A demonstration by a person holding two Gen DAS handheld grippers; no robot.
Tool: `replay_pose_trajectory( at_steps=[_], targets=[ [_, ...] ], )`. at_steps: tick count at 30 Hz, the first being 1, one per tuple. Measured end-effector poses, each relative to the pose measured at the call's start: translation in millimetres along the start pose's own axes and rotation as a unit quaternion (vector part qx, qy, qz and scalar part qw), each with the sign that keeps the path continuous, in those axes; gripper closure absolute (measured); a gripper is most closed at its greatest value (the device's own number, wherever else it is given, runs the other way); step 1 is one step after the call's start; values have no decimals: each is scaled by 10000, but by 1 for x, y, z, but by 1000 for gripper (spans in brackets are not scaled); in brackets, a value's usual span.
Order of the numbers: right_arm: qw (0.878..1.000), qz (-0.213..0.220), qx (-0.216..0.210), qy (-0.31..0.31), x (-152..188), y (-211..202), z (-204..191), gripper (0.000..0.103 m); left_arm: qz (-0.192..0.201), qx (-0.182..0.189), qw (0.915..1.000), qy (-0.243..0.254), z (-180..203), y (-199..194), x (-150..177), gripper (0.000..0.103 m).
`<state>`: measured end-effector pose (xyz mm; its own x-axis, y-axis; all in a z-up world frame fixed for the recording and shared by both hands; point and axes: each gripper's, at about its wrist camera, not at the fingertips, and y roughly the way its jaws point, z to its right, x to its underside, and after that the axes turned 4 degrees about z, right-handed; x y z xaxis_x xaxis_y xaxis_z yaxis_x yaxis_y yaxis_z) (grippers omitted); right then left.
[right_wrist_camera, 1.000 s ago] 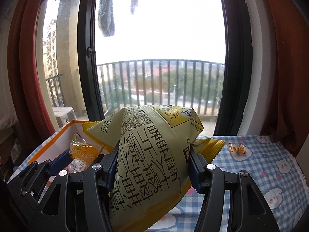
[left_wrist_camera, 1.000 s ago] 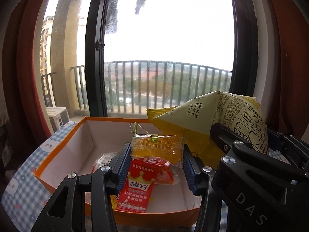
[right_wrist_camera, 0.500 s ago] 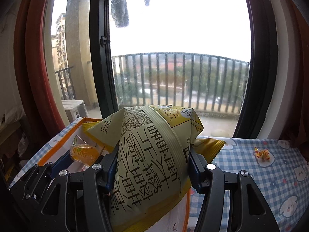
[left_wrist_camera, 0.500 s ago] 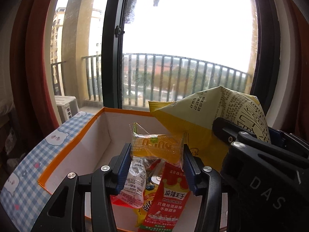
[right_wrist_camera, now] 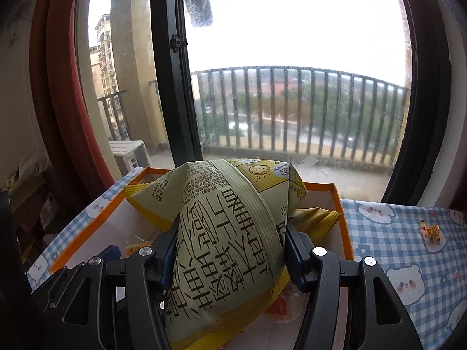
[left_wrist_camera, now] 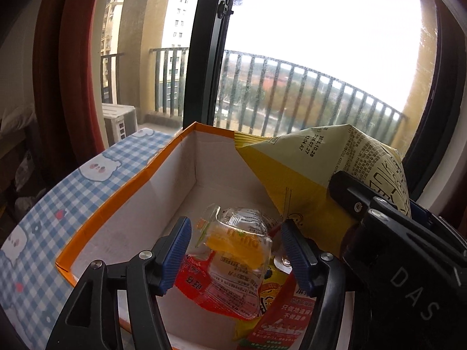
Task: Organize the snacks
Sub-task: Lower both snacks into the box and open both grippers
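One box (left_wrist_camera: pixel 122 192), one yellow bag (right_wrist_camera: pixel 227 250), two claws (left_wrist_camera: pixel 236 250)

A home, high up in an apartment block: a table under a blue checked cloth (right_wrist_camera: pixel 408 250) with bear faces stands against a large window (right_wrist_camera: pixel 292 58), red curtain (right_wrist_camera: pixel 52 102) at left, railed balcony (right_wrist_camera: pixel 292 116) and neighbouring flats beyond.

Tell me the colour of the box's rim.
Orange: the box rim is orange around white inner walls, clearest in the left wrist view.
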<state>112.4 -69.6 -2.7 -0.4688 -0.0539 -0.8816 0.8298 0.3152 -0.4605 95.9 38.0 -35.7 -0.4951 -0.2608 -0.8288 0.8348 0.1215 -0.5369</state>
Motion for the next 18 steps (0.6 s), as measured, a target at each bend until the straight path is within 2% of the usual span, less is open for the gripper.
replay_pose_trajectory(
  at_steps=[3,5,7,9,12,15,18],
  targets=[
    [10000,-4,33,7,-1,2,1,33,80,-33,9999,65,3,-5,1,19],
    [9998,136,137,41,-2,-4,2,27,90,16,9999,104,5,-7,2,16],
    [9996,256,114,18,-2,-9,3,14,71,124,9997,176,8,-10,3,16],
    [9993,315,150,-132,-1,-14,0,8,91,204,9994,247,12,-14,6,15],
    [9976,360,317,-499,2,-22,-4,5,67,383,9986,371,17,-16,10,11],
    [9960,326,410,-723,6,-29,-4,4,118,574,9976,362,21,-23,12,10],
    [9974,160,231,-663,10,-34,3,3,353,549,9965,521,25,-34,12,9]
  ],
)
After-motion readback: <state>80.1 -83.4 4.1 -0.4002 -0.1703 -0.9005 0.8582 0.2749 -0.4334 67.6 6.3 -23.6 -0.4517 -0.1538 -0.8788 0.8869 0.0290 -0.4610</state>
